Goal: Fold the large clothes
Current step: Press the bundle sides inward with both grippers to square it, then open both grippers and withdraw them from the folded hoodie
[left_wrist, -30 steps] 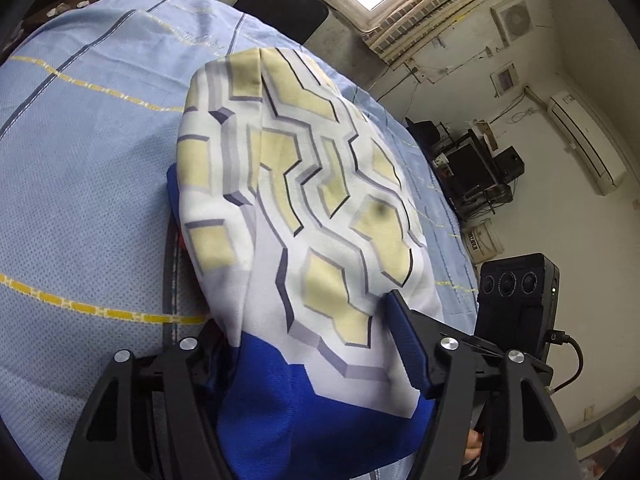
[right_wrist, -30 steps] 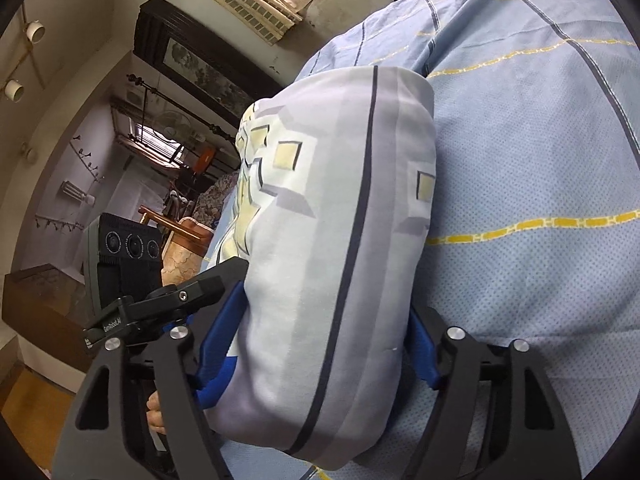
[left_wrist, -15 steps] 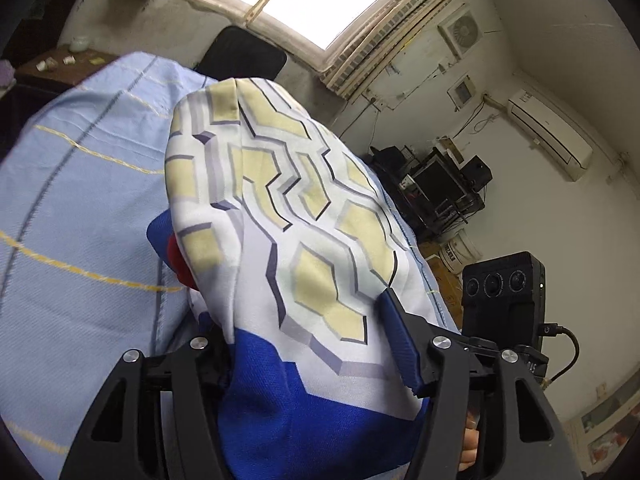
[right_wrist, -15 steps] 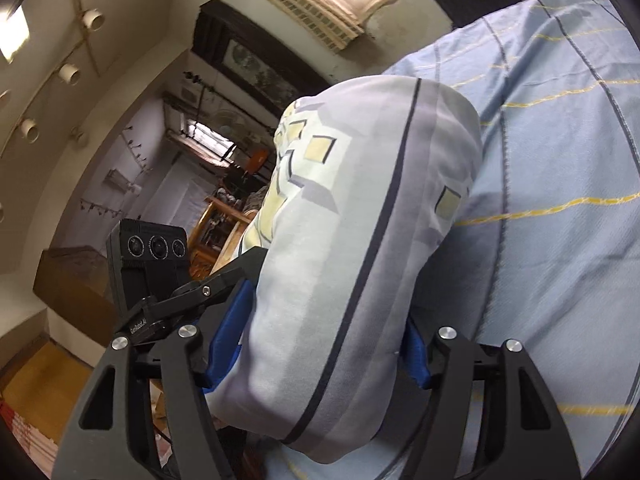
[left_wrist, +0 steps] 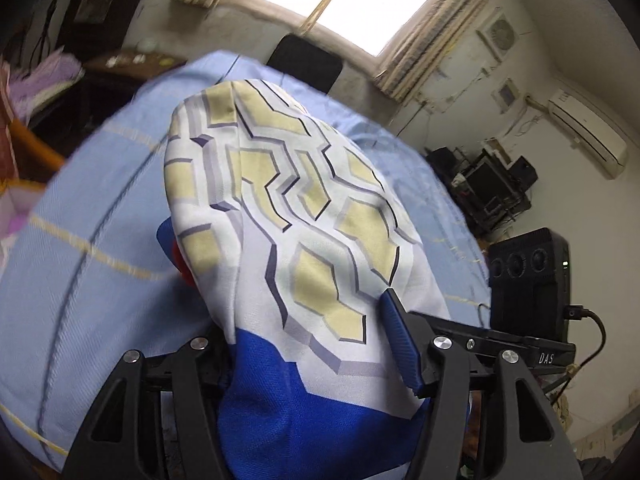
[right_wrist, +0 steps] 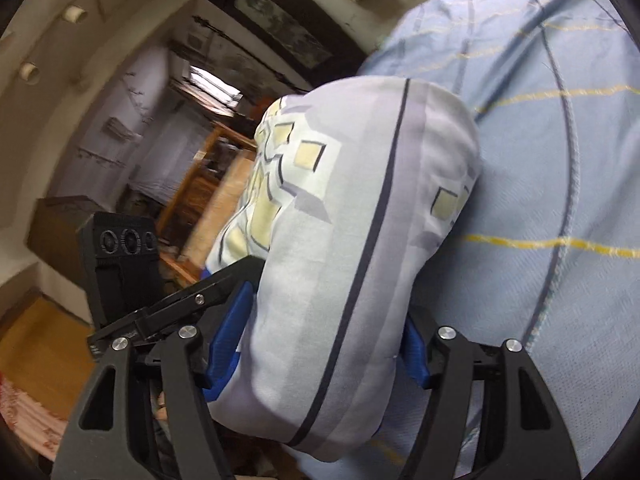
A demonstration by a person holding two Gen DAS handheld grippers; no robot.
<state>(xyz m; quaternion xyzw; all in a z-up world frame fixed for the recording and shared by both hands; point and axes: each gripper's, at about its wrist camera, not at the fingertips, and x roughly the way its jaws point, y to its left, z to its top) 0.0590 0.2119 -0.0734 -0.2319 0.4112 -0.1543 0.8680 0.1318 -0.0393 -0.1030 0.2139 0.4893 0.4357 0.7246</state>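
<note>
Garment bundle (left_wrist: 288, 240) clamped in both of your claws, raised above the bed.

Your left claw (left_wrist: 304, 344) is closed on the bundle's blue hem, with 1 blue finger pad (left_wrist: 400, 344) pressed against the white cloth patterned in yellow hexagons; the other pad is hidden under the fabric. Your right claw (right_wrist: 320, 328) is clamped on the same garment (right_wrist: 352, 240), where it shows a pale grey panel crossed by 1 dark stripe, with blue pads (right_wrist: 230, 328) pinching it from both sides. The folded cloth bulges forward beyond both claws, over the light blue bedsheet (right_wrist: 560, 160) with its yellow and dark lines. Your other claw's black camera block (left_wrist: 528, 276) sits just beside the bundle.
</note>
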